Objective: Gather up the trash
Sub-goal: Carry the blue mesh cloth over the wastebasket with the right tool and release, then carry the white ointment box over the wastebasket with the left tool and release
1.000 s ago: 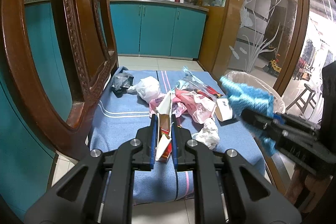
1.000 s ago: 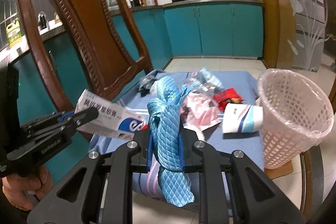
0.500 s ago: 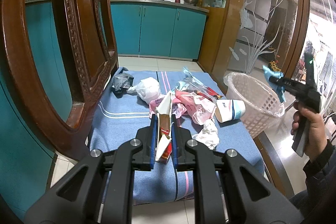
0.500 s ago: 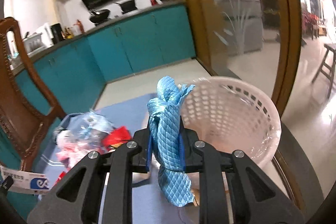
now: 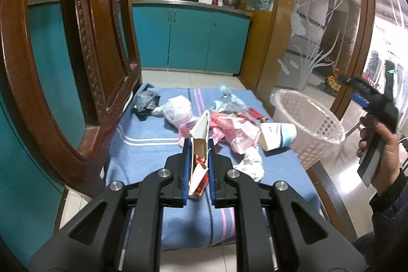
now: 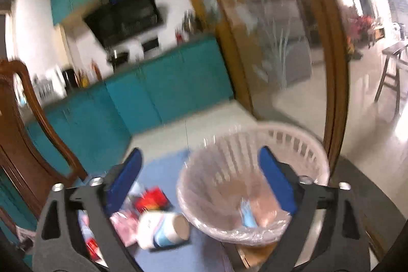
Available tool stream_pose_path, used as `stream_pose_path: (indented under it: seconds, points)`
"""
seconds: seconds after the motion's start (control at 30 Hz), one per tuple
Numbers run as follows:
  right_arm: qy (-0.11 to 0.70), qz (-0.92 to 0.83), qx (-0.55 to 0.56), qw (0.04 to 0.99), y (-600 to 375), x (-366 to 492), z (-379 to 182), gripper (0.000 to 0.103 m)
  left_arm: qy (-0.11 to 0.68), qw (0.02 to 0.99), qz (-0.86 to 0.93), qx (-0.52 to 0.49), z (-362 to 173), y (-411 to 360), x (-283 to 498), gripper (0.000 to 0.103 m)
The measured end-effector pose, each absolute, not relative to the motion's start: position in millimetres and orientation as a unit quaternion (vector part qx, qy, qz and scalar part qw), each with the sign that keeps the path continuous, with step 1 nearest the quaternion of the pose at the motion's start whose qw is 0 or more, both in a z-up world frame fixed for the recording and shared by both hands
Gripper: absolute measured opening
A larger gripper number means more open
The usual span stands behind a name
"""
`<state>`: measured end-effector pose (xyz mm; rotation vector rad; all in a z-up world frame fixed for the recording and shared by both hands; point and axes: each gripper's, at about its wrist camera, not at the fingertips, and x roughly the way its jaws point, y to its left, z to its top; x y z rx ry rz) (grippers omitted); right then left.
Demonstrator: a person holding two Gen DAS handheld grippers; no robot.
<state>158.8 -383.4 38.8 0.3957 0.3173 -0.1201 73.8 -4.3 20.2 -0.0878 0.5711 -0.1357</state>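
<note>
Left tool (image 5: 198, 165): we find it clamped on a flattened white-and-red cardboard carton (image 5: 199, 144), above the blue striped cloth-covered worktop (image 5: 142, 152). Right tool (image 6: 201, 180): jaws just opened wide, nothing between them, over the pink plastic lattice wastebasket (image 6: 301, 144) holding blue mesh cloth (image 6: 247, 213).

Cloth (image 5: 153, 144) on table: blue, white and pink stripes. Basket (image 5: 316, 129): pale pink lattice, clear liner; light-blue rag (image 6: 247, 216) inside. Paper cup (image 5: 279, 134): white with light-blue bands. Wrappers (image 5: 229, 129): pink; one red (image 6: 150, 200). Bags: one white (image 5: 178, 110), one dark grey (image 5: 145, 102). Cabinets (image 5: 188, 40): teal. Chair (image 5: 99, 42): carved reddish-brown wood. Gripper pads (image 6: 126, 173): blue, on black frame. Glass panel (image 5: 313, 17): frosted fish and reed pattern.
</note>
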Motion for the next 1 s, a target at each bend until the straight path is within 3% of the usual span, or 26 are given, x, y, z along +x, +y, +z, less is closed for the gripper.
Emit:
stream_pose_path:
  seconds: [0.23,0.57,0.63,0.67,0.7,0.73,1.0]
  points:
    - [0.047,-0.098,0.232,0.967,-403.1,101.6,65.2,0.100,0.276,0.951,-0.133,-0.041,49.6,-57.9,99.0,0.013]
    - [0.051,-0.137,0.275,0.950,-432.0,99.3,49.1,0.100,0.252,0.934,-0.251,-0.035,99.5,-211.9,202.7,0.015]
    - [0.050,-0.138,0.278,0.949,-434.4,95.9,49.6,0.100,0.246,0.934,-0.258,-0.032,92.7,-234.3,220.5,0.031]
    - [0.051,-0.137,0.280,0.949,-435.6,96.2,49.8,0.100,0.243,0.934,-0.259,-0.026,87.1,-243.3,229.3,0.064]
    - [0.053,-0.137,0.279,0.949,-436.1,97.0,49.4,0.100,0.249,0.936,-0.247,-0.020,79.7,-249.6,237.4,0.084]
    - [0.058,-0.135,0.277,0.950,-436.4,98.1,48.9,0.100,0.259,0.937,-0.232,-0.021,72.3,-249.7,242.0,0.093]
    - [0.116,-0.078,0.238,0.961,-401.4,110.9,51.5,0.100,0.257,0.948,-0.186,0.003,63.6,-161.9,179.3,0.095]
